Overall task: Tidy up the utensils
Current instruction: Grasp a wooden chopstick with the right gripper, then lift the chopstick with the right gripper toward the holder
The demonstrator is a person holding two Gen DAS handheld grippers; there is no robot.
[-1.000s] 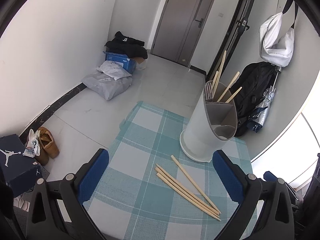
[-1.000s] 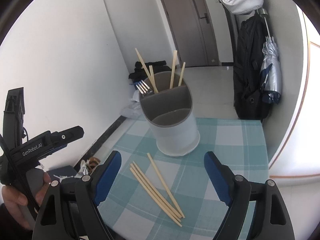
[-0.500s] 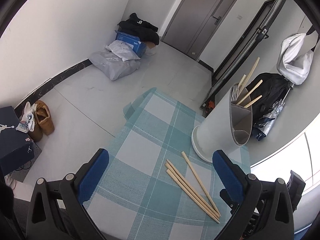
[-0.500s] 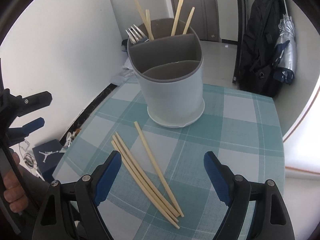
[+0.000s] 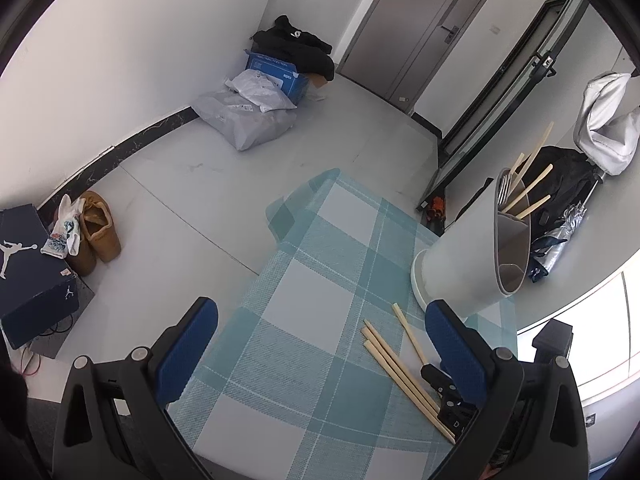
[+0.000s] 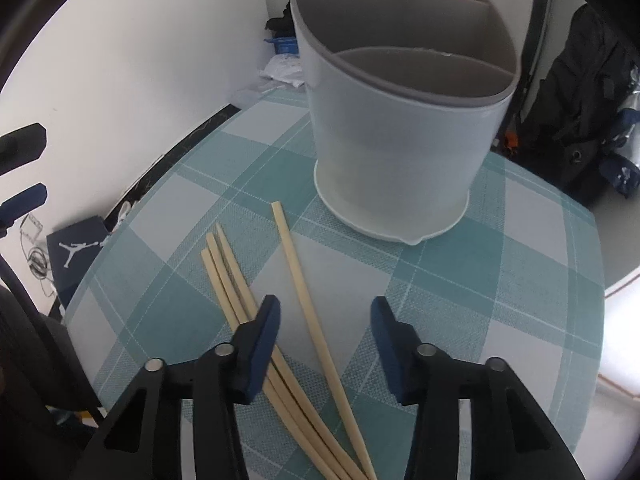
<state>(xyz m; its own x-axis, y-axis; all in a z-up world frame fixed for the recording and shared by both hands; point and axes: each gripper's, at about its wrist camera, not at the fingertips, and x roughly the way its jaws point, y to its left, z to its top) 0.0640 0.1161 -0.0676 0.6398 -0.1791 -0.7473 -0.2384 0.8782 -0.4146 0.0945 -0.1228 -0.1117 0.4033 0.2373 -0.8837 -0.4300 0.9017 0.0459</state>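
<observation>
Chopstick (image 6: 308, 300) lies between right gripper (image 6: 324, 320) fingers (image 6: 266, 326), untouched

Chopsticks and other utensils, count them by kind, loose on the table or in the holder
Loose chopsticks on the table: 4
Chopsticks standing in the holder: 4
Forks in the holder: at least 1, bunched tines, exact count unclear
Total: at least 9
</observation>
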